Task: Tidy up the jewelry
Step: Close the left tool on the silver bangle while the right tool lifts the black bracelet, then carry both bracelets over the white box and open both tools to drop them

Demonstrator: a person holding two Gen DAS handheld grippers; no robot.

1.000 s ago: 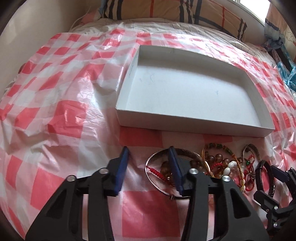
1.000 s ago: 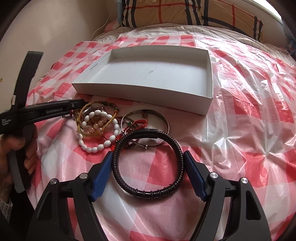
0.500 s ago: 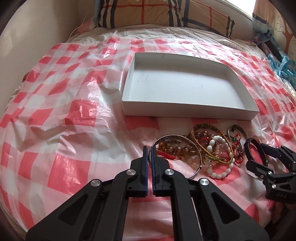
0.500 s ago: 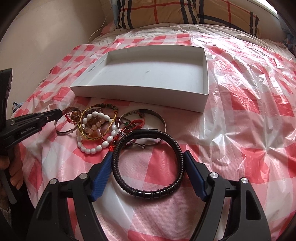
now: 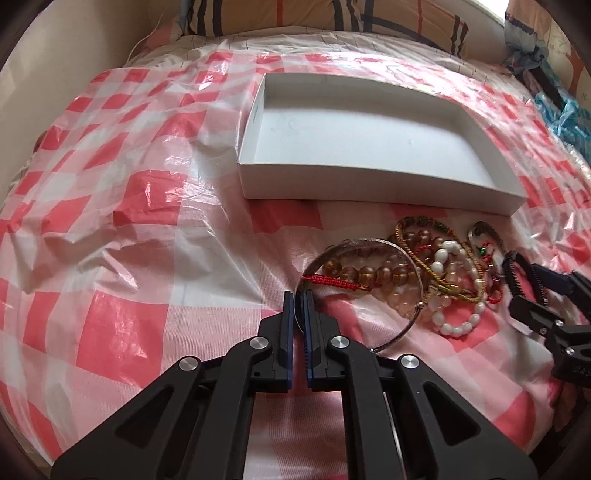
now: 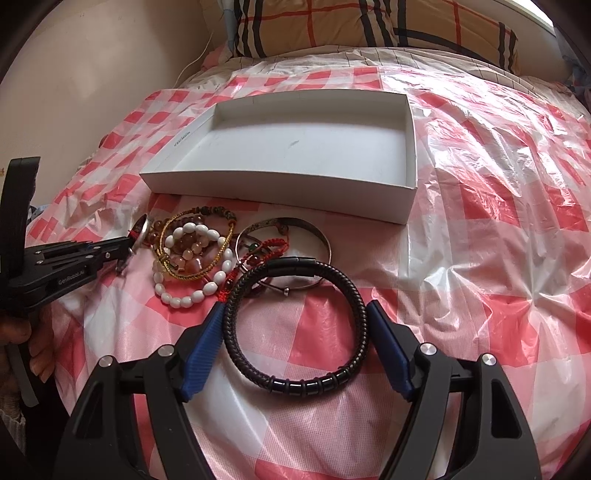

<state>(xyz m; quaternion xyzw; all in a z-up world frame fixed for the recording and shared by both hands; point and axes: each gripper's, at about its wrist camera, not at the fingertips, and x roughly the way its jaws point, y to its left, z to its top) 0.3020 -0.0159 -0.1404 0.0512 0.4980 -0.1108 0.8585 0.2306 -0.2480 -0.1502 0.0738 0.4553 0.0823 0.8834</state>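
Observation:
A pile of bracelets lies in front of an empty white box (image 5: 369, 184) (image 6: 280, 184) on a bed. My left gripper (image 5: 298, 299) is shut on the rim of a thin silver bangle (image 5: 413, 266) and holds it tilted up off the sheet; it also shows in the right wrist view (image 6: 129, 247). A white bead bracelet (image 5: 465, 288) (image 6: 199, 291), amber beads (image 5: 369, 273) and a gold cord lie in the pile. My right gripper (image 6: 295, 314) stands around a black braided bracelet (image 6: 295, 325) with both pads against it.
A red-and-white checked plastic sheet (image 5: 129, 221) covers the bed. A plaid pillow (image 6: 369, 26) lies behind the box. A wall stands at the left. A second silver bangle (image 6: 317, 236) and red cord bracelets (image 6: 273, 243) lie by the black bracelet.
My left gripper has shut on the silver bangle's rim and lifted it off the sheet. The right gripper stays around the black bracelet.

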